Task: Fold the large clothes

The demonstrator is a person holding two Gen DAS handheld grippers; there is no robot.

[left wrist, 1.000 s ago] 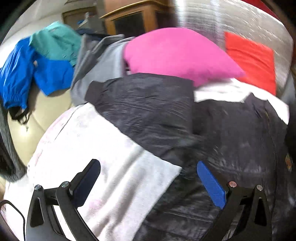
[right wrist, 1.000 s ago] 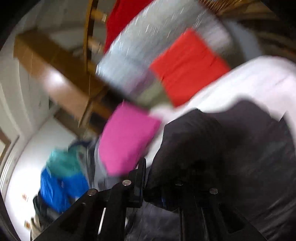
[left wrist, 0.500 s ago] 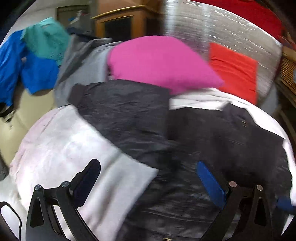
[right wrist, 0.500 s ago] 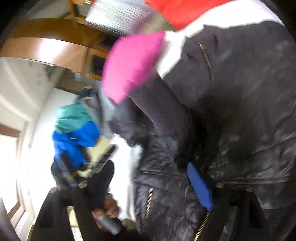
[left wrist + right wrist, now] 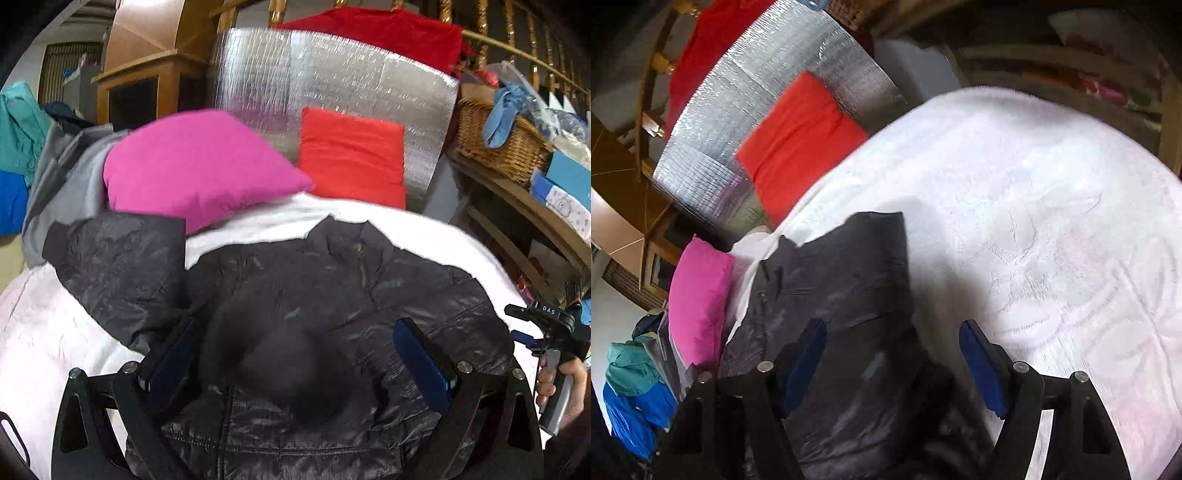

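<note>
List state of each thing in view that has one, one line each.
black puffer jacket: spread flat on the bed, one sleeve out sideways, zipper closed near the collar
left gripper: open, over the jacket
right gripper: open, at the jacket's edge
pink pillow: lying on the bed
red cushion: upright against the silver panel

One black jacket (image 5: 332, 314) under and ahead of the left tool (image 5: 295, 365), spread on one white bed (image 5: 1052, 240). Two pillows beyond it: one pink pillow (image 5: 192, 166), one red pillow (image 5: 351, 155). One wicker basket (image 5: 498, 144) far right; two tools counted, the right tool (image 5: 892, 365) included.
</note>
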